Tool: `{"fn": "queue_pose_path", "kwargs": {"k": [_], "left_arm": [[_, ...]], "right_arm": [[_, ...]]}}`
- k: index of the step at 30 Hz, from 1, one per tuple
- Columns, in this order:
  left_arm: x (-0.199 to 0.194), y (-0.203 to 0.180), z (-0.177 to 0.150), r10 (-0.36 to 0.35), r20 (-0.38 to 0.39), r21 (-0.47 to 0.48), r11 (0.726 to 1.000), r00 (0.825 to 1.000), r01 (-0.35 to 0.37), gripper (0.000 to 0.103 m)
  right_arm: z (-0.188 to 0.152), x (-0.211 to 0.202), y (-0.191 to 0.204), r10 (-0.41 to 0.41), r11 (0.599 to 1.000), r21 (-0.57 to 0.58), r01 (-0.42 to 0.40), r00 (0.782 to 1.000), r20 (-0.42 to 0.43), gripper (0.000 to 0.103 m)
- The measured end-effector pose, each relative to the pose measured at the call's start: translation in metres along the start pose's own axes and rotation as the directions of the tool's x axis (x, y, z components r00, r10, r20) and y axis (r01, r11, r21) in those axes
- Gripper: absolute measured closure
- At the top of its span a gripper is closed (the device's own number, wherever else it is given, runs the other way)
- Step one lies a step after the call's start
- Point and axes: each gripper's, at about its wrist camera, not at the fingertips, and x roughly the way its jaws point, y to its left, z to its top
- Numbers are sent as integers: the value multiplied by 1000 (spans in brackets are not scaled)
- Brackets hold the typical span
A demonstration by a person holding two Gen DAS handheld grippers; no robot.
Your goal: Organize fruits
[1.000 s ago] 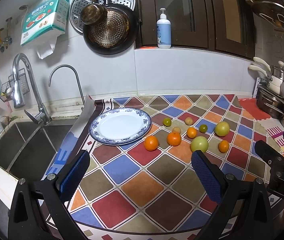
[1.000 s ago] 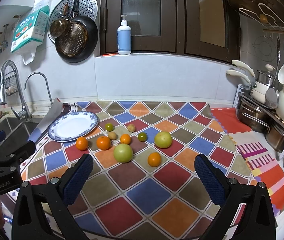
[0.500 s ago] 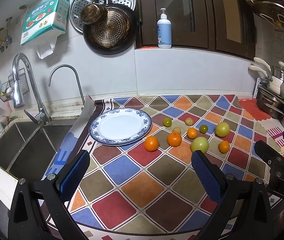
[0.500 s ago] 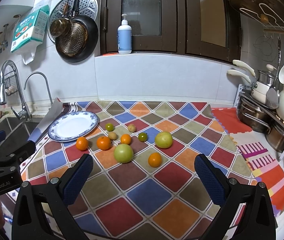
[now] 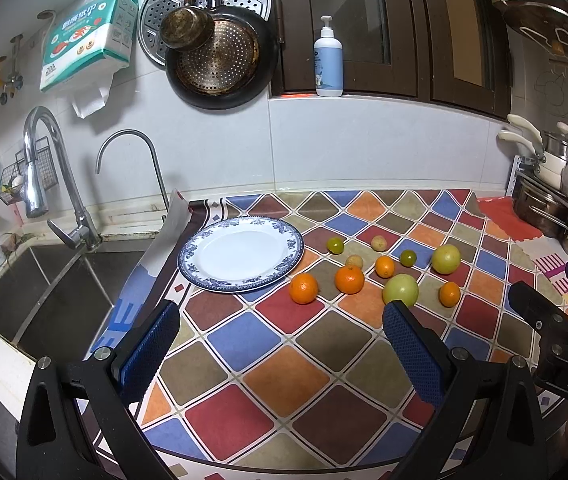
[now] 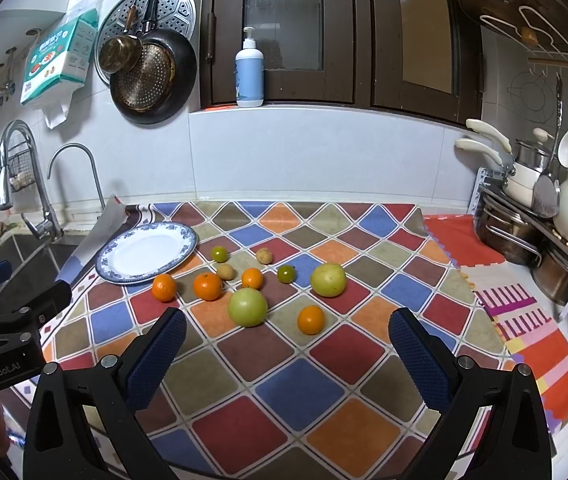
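- The blue-rimmed white plate [image 5: 242, 254] lay flat on the surface, holding nothing.
- Four oranges [image 6: 208, 286] sat loose on the surface; the leftmost lay just beside the plate's rim.
- Two large pale green fruits [image 6: 247, 306] rested among them, apart from each other.
- Two small green citrus [image 6: 218, 254] and two small tan fruits [image 6: 264, 256] lay behind the oranges.
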Motion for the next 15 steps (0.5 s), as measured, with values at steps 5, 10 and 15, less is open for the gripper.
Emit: {"fn": "queue_pose_path", "kwargs": {"k": [5, 10, 15], "left_arm": [[0, 0, 0, 0, -1, 0, 1000, 1000, 0, 0], [0, 0, 0, 0, -1, 0, 1000, 1000, 0, 0], [0, 0, 0, 0, 0, 0, 1000, 1000, 0, 0]], "right_arm": [[0, 1, 0, 0, 1000, 0, 0, 1000, -1, 1], [0, 2, 1, 1, 1000, 0, -1, 1000, -1, 1], [-1, 2, 0, 0, 1000, 0, 0, 1000, -1, 1]]}}
